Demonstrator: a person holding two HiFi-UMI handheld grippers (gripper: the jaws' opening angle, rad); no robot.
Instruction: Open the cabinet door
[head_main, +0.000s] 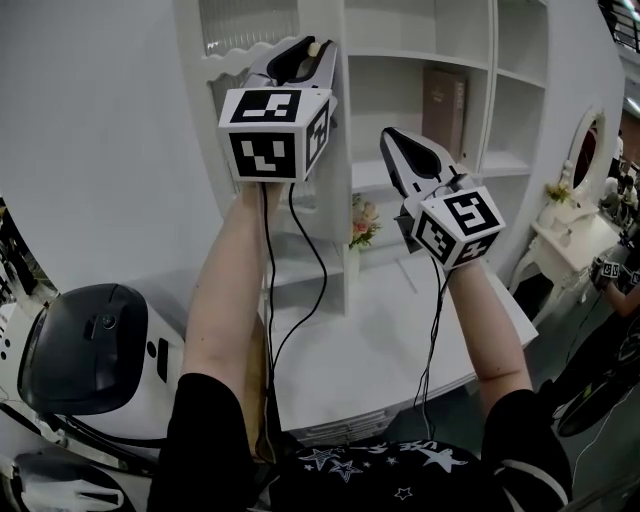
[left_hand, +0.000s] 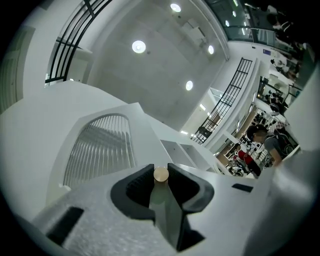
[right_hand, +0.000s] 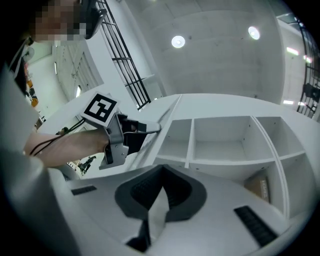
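The white cabinet door (head_main: 336, 190) with a ribbed glass panel (left_hand: 100, 147) stands swung out from the cabinet. My left gripper (head_main: 310, 50) is raised at the top middle of the head view, shut on the door's small round beige knob (left_hand: 160, 173); the knob (head_main: 314, 46) shows between the jaw tips. My right gripper (head_main: 390, 137) hangs to the right of the door and a little lower, shut, with nothing in it. In the right gripper view the jaws (right_hand: 161, 172) meet in front of the open shelves (right_hand: 225, 140), and the left gripper (right_hand: 145, 127) shows at the door's edge.
Behind the door are open white shelves (head_main: 420, 70) with a brown book (head_main: 445, 105). A small vase of flowers (head_main: 362, 225) stands on the white counter (head_main: 400, 330). A dressing table with an oval mirror (head_main: 585, 150) is at the right, a black-and-white machine (head_main: 85, 350) at the lower left.
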